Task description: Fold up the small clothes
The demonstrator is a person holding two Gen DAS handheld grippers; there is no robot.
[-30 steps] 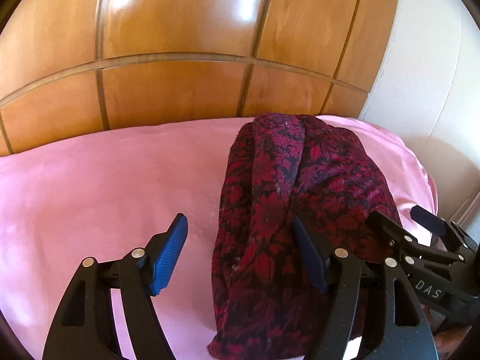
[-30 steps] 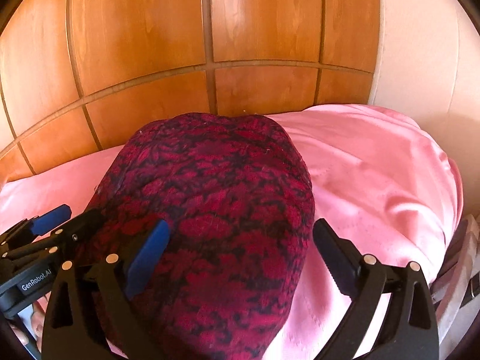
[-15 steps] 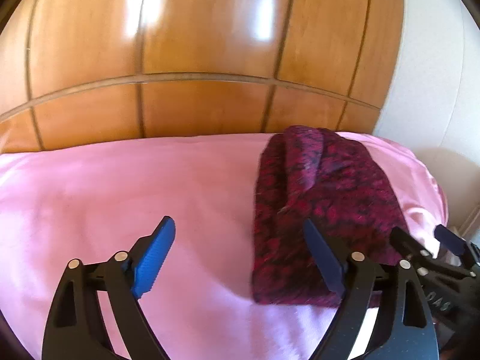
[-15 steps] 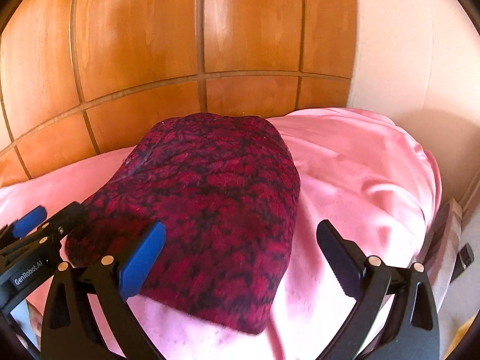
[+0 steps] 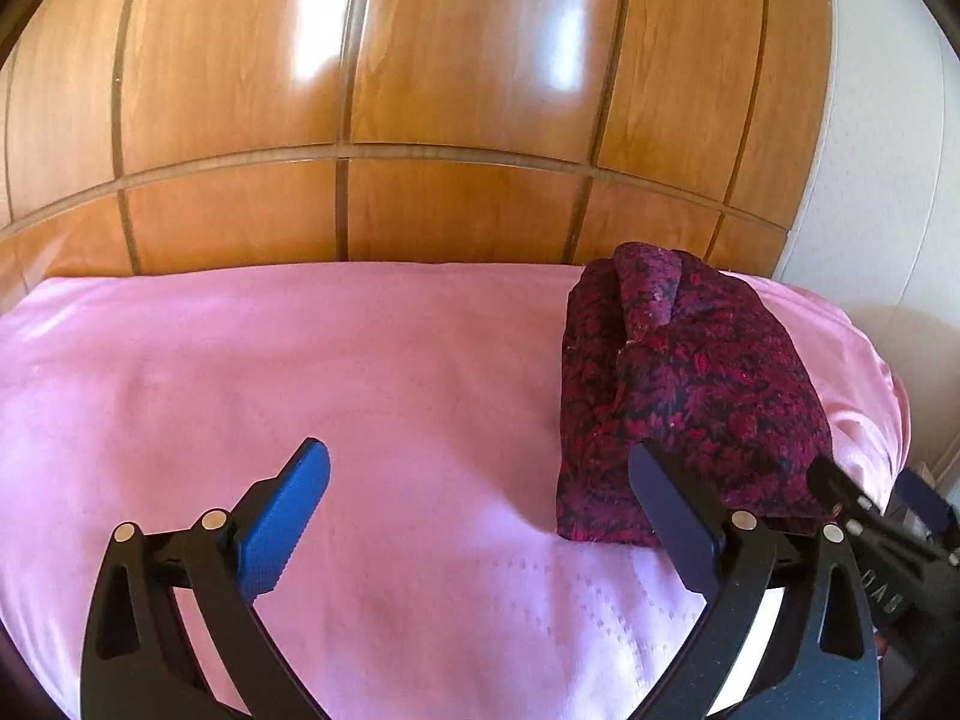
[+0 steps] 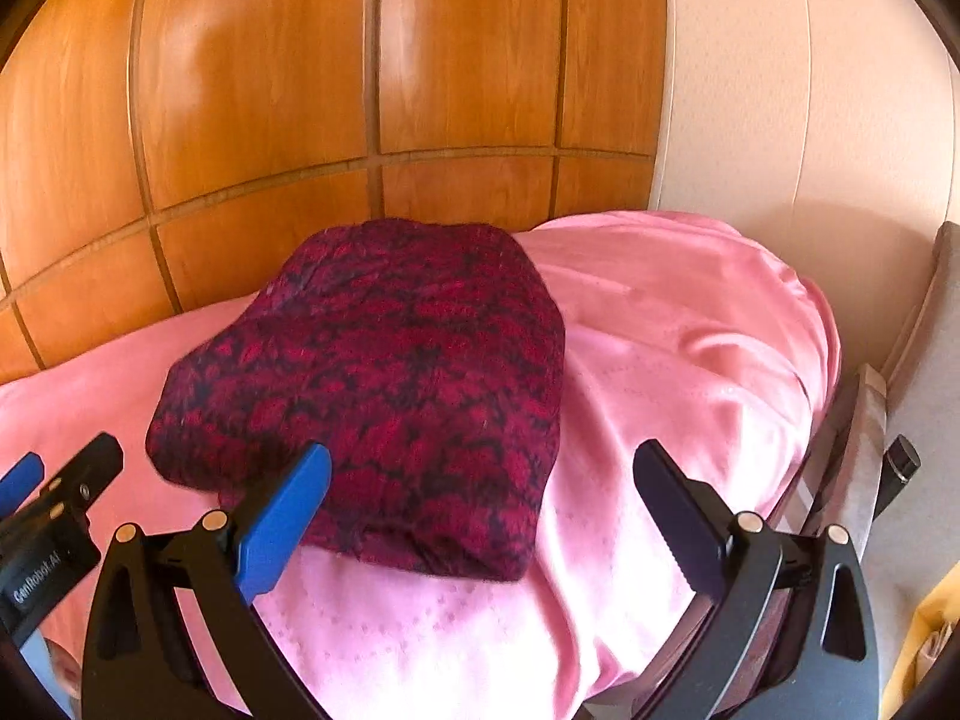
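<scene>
With your left gripper (image 5: 480, 498) and right gripper (image 6: 480, 498) both wide and empty, snagging the folded garment (image 6: 384, 384) on the slippery-looking pink sheet (image 5: 300, 360) could probably undo it.

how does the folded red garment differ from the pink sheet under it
The folded garment is dark red with a black floral pattern; the pink sheet is plain and glossy. The garment is a compact, thick bundle; the sheet spreads wide and thin across the whole surface. Both are soft fabric, and neither is held by any jaws.
</scene>
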